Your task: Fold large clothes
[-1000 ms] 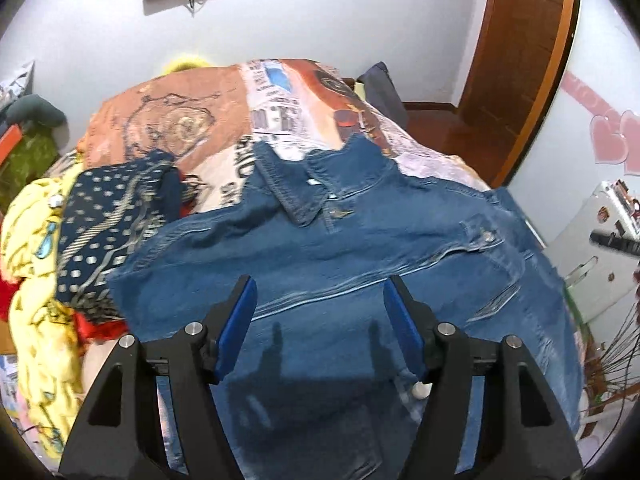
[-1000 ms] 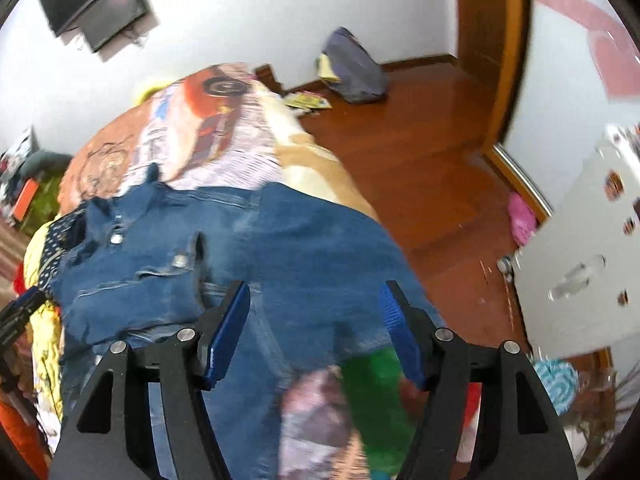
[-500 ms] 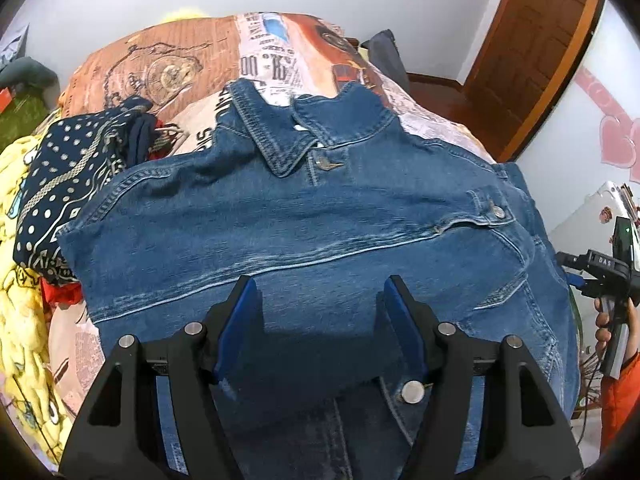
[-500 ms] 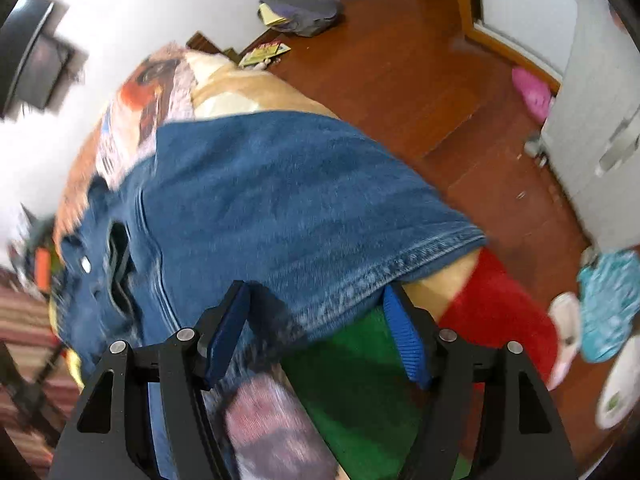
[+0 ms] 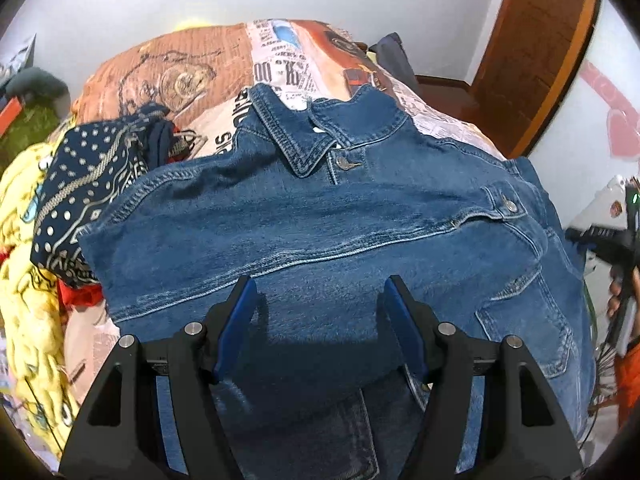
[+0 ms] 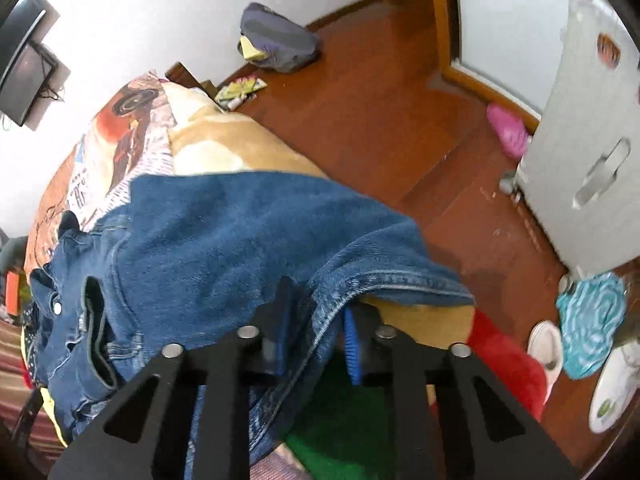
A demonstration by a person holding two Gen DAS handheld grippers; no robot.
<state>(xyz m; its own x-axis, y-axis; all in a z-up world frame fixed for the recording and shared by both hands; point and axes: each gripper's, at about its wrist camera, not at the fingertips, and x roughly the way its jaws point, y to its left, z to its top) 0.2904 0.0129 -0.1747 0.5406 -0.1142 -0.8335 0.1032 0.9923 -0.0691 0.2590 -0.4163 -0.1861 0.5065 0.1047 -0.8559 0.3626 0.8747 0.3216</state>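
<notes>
A blue denim jacket (image 5: 328, 216) lies spread on the bed, collar toward the far wall. My left gripper (image 5: 320, 312) is open and empty, hovering just above the jacket's near part. In the right wrist view the jacket (image 6: 224, 240) drapes over the bed's side. My right gripper (image 6: 316, 320) is shut on the jacket's hem edge near the bed corner, with denim bunched between the blue pads.
A printed bedspread (image 5: 208, 68) covers the bed. A navy patterned cloth (image 5: 84, 168) and yellow garment (image 5: 24, 264) lie at the left. Wooden floor (image 6: 384, 112), a bag (image 6: 280, 40), a white cabinet (image 6: 592, 152) and slippers (image 6: 544, 344) are to the right.
My right gripper has closed on the jacket's hem edge. My left gripper has drawn back slightly over the jacket and stays open.
</notes>
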